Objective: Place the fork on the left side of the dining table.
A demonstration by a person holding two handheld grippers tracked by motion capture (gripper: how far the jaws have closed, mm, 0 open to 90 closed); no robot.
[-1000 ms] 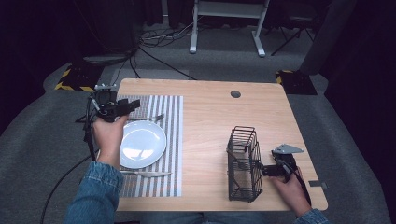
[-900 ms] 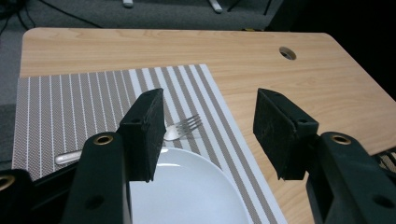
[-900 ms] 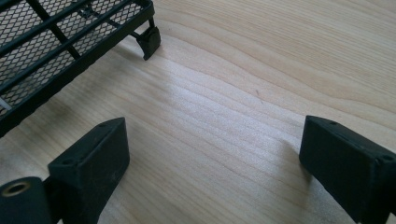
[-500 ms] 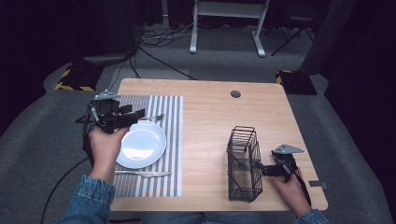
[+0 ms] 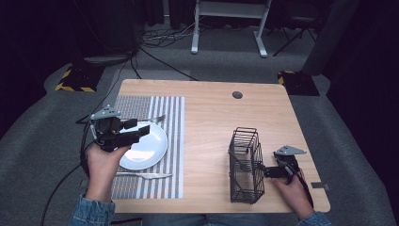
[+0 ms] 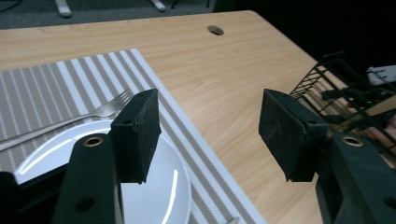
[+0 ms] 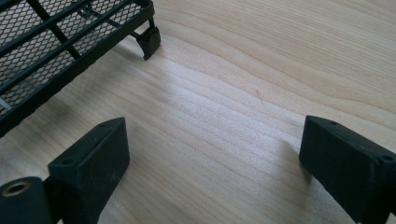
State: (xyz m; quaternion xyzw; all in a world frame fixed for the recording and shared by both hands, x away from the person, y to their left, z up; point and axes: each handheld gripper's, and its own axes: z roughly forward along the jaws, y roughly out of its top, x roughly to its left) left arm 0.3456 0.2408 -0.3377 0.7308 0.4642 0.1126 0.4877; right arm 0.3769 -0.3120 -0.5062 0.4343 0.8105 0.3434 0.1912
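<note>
A white plate (image 5: 149,147) lies on a striped placemat (image 5: 171,141), a fork (image 5: 153,119) beyond it and a knife (image 5: 141,175) on its near side. My left gripper (image 5: 138,128) hovers open over the plate's left part, holding nothing. In the left gripper view its jaws (image 6: 210,126) stand wide apart above the plate (image 6: 159,186) and fork (image 6: 100,112). A black wire basket (image 5: 245,165) stands at the right. Just right of it, my right gripper (image 5: 266,172) rests low and open; in its own view the gripper (image 7: 215,158) has bare wood between the pads, with the basket (image 7: 70,32) at upper left.
The wooden table (image 5: 211,117) has a round cable hole (image 5: 237,94) near its far edge. The basket (image 6: 336,79) and the other hand show far off in the left gripper view. Cables and a stand's legs lie on the floor beyond the table.
My left gripper has drawn back from the placemat's far left corner toward the person and now hangs over the plate. The right gripper and basket have stayed put.
</note>
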